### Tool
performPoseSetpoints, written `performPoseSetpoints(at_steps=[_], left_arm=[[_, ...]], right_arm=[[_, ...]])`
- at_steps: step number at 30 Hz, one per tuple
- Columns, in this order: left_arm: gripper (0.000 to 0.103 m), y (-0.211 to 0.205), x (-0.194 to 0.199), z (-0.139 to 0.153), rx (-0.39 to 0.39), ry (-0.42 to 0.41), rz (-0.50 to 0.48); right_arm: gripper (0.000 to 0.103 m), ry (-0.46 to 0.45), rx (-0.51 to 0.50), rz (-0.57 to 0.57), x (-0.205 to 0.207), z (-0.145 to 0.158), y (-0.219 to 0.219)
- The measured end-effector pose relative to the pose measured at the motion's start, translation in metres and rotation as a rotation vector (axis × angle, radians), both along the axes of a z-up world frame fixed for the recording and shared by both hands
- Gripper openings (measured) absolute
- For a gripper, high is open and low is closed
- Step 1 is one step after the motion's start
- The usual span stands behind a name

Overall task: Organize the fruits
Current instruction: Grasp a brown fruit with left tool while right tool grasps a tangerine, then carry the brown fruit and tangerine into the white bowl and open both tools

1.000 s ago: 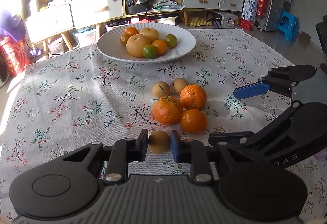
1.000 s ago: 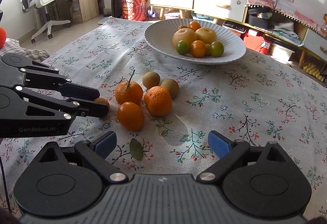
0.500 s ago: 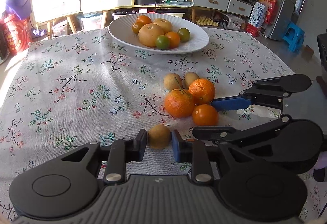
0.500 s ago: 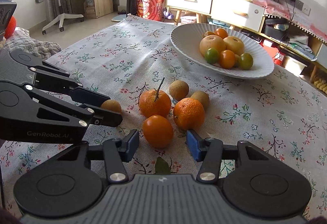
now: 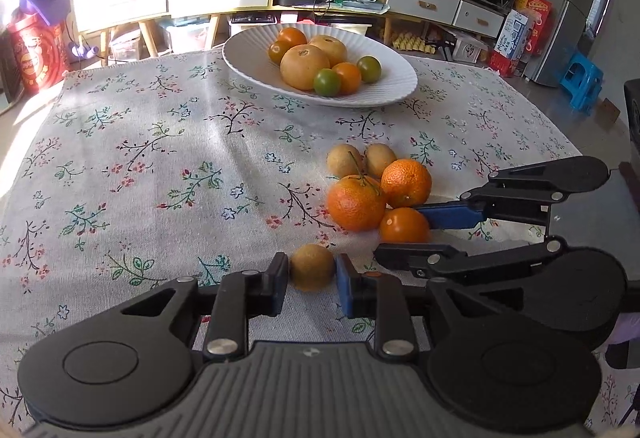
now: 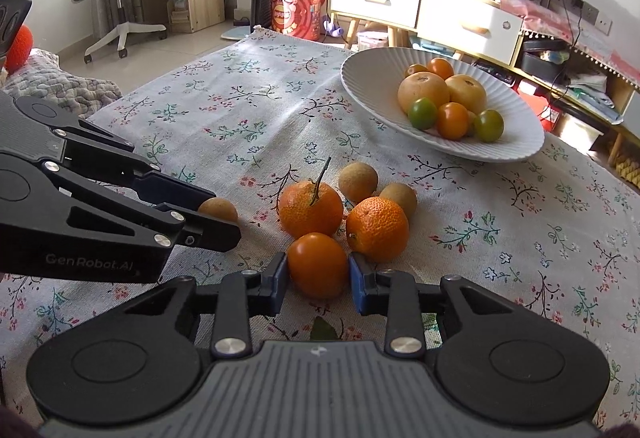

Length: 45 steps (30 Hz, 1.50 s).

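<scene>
A lived-in room with shelves, drawers and a desk chair surrounds a table under a flowered tablecloth [image 5: 168,166]. Toward the far side of the cloth sits a wide white ribbed plate [image 5: 256,56], holding two big tan fruits, a few small orange ones and two green ones.

Nearer the middle of the cloth lies a loose cluster: an orange with a stem [image 5: 355,203], a second orange [image 5: 407,182] touching it, and two small brown fruits [image 5: 343,160] just behind them.

The left gripper [image 5: 311,274] is clamped on a small brown fruit [image 5: 312,266], one pad against each side, close to the tablecloth. From the right camera that same claw [image 6: 208,216] reaches in from the left edge with the brown fruit [image 6: 220,209] peeking out at its tip.

The right gripper [image 6: 318,276] is closing its jaws around a small smooth orange fruit [image 6: 318,264], the blue pads touching both its flanks. That fruit sits at the near edge of the cluster, touching the stemmed orange [image 6: 311,208]. A green leaf [image 6: 325,328] lies on the cloth just beneath it.
</scene>
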State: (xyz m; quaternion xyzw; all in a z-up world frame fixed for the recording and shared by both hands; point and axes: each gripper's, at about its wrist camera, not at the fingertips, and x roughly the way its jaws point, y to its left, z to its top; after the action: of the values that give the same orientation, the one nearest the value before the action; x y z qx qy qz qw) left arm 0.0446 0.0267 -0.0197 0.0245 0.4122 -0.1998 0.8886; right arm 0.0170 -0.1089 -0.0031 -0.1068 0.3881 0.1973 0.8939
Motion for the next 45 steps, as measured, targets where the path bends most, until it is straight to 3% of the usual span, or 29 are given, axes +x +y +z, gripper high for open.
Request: performPoseSetpoints(at_steps=[19, 36, 45], left_arm=[[0.015, 0.000, 0.003, 0.021, -0.060, -0.032, 0.014], [0.015, -0.013, 0.023, 0.046, -0.112, -0.095, 0.041], [0.015, -0.026, 0.038, 0.043, -0.112, -0.110, 0.049]], right_arm=[[0.029, -0.014, 0.035, -0.013, -0.001, 0.022, -0.003], [0.029, -0.067, 0.089, -0.124, 0.025, 0.049, -0.035], [0.029, -0.082, 0.115, -0.195, 0.042, 0.057, -0.059]])
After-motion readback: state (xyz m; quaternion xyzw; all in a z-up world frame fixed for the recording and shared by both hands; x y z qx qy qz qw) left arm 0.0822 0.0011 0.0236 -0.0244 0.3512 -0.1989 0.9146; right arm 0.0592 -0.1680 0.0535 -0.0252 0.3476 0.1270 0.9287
